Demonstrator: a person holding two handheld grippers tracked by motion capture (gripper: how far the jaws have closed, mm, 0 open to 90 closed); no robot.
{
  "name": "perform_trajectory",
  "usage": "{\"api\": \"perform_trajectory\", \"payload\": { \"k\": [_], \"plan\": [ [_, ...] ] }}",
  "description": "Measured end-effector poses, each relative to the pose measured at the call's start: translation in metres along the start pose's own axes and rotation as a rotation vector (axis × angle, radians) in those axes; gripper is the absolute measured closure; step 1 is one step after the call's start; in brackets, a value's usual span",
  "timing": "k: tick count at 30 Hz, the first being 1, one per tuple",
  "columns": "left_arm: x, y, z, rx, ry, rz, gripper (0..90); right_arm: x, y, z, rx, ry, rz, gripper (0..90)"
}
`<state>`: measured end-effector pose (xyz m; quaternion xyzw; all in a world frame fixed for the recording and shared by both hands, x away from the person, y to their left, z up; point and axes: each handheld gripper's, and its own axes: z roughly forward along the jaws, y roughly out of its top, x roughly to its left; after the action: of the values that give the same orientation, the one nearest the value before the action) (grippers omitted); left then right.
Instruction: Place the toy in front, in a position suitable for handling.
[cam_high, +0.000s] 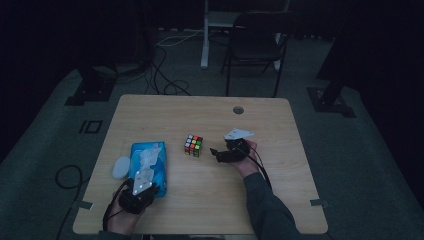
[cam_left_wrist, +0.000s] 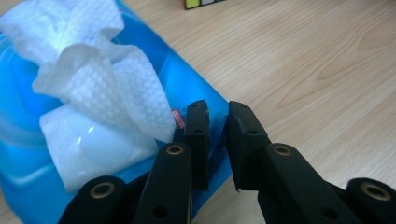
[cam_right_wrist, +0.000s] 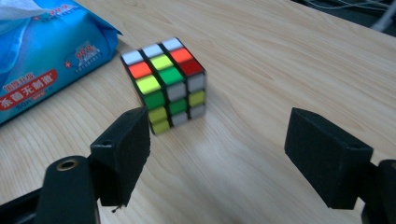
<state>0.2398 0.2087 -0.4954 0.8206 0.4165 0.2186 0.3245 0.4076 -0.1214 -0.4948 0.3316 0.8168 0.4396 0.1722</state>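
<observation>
Cube (cam_right_wrist: 164, 84) sitting mid-table (cam_high: 280, 200), just ahead of the right gripper (cam_right_wrist: 219, 154), slightly left of its centre line and not touching it. Jaws standing wide apart, nothing between them. In the high view the right gripper (cam_high: 220, 154) is lying just right of the cube (cam_high: 193, 145), pointing left at it.

Left gripper (cam_left_wrist: 217, 140) hovering at the near right edge of the blue wipes pack (cam_left_wrist: 28, 186), jaws nearly together with a narrow gap; possibly grazing the pack, hard to tell. A white wipe (cam_left_wrist: 93, 79) is sticking up from the pack. The pack is lying left of the cube.
</observation>
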Motion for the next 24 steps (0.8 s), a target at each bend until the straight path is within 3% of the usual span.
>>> {"api": "perform_trajectory", "payload": {
  "k": [6, 9, 11, 14, 17, 23, 24],
  "plan": [
    [0.007, -0.009, -0.008, -0.008, 0.021, -0.029, 77.4, 0.007, 0.016, 0.022, -0.001, 0.047, -0.045, 20.7],
    [0.007, -0.01, -0.009, -0.031, 0.013, -0.043, 75.5, 0.01, 0.023, 0.033, 0.009, 0.077, -0.06, 19.3],
    [0.005, -0.01, -0.009, -0.046, 0.008, -0.043, 73.4, 0.014, 0.03, 0.045, 0.024, 0.109, -0.098, 18.1],
    [0.003, -0.009, -0.007, -0.065, -0.01, -0.043, 72.8, 0.015, 0.033, 0.053, 0.028, 0.129, -0.103, 17.8],
    [0.0, -0.007, -0.004, -0.065, -0.018, -0.04, 72.4, 0.016, 0.038, 0.067, 0.044, 0.143, -0.096, 17.2],
    [0.0, -0.006, -0.004, -0.077, -0.032, -0.036, 71.2, 0.021, 0.044, 0.088, 0.093, 0.146, -0.152, 16.8],
    [0.0, -0.006, -0.004, -0.081, -0.035, -0.04, 70.8, 0.022, 0.044, 0.095, 0.121, 0.155, -0.16, 17.1]
  ]
}}
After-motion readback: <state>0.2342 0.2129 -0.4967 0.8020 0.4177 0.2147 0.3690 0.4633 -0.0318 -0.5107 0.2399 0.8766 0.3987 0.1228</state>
